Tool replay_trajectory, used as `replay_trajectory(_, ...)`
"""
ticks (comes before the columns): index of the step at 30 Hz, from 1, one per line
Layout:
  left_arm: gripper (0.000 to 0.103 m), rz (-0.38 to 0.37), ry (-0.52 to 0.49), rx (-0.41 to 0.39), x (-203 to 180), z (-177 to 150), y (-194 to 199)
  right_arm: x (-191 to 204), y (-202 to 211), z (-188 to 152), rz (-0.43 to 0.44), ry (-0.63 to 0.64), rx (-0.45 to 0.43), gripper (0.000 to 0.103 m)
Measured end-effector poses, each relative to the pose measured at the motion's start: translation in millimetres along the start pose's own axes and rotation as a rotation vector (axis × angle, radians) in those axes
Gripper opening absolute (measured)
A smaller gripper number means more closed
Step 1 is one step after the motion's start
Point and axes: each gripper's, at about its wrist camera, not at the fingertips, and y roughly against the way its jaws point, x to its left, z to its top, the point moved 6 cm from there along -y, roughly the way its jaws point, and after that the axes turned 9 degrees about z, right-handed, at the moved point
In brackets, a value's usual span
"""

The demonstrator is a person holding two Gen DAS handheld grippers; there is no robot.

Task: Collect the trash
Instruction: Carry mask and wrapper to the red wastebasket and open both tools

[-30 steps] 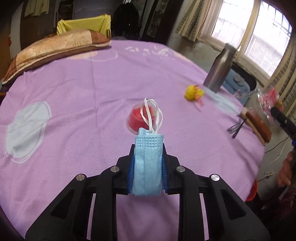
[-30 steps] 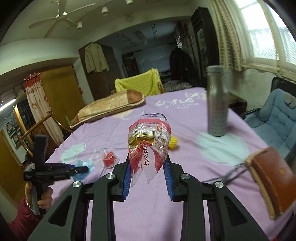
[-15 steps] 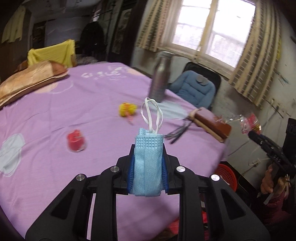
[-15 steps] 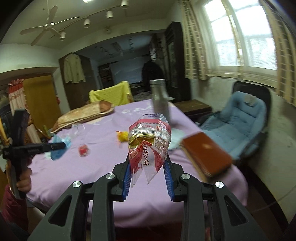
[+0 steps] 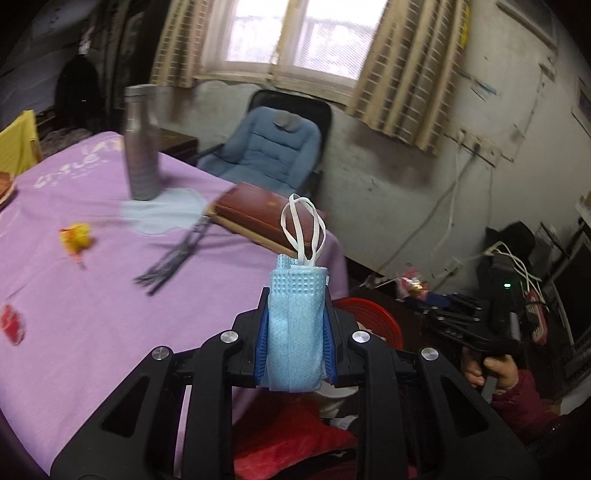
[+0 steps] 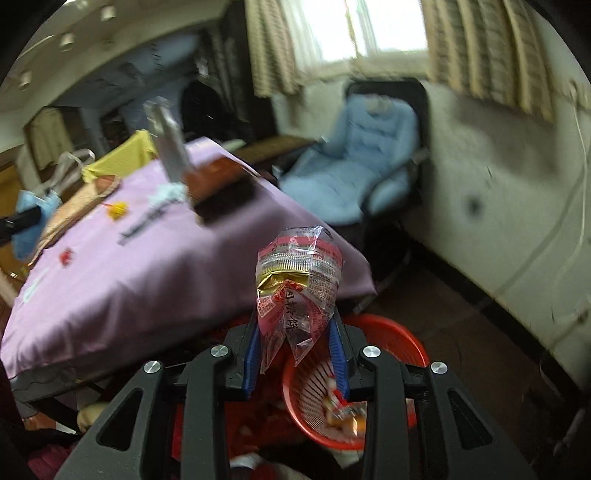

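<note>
L gripper (image 5: 295,332): jaws clamped on folded blue face mask (image 5: 295,325), ear loops up, held off edge of purple table (image 5: 92,332). R gripper (image 6: 295,354): jaws closed on crumpled snack wrapper (image 6: 297,291), held above red basket (image 6: 406,343) w/ trash inside, on floor beside table

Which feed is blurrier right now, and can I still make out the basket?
Right wrist: heavy motion blur across the room, but the wrapper and red basket below it stay readable. Left wrist: milder blur, mask sharp, window blown out.
</note>
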Motion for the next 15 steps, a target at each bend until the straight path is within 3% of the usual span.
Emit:
replay_trajectory(2,0.025,-0.033,-0.036,0.034,-21.1,1.6,-18.1,-21.2,-12.8,-14.4,-0.02,-0.039,0.036,0.041)
replay_trajectory(4,0.025,-0.058,-0.07,0.068,-42.2,1.9,-37.1,-39.4,-28.3,-31.9,-0.035,-0.06,0.11,0.066)
replay_trajectory(8,0.025,-0.111,-0.138,0.145,-82.0,-5.1,-78.4,-61.2,-30.1,-48.9,-0.057,-0.093,0.117,0.067)
replay_trajectory(15,0.025,-0.191,-0.222,0.281,-142.5,-27.8,-147.1,-103.3,3.6,-41.0,-0.077,-0.215,-0.022,0.069)
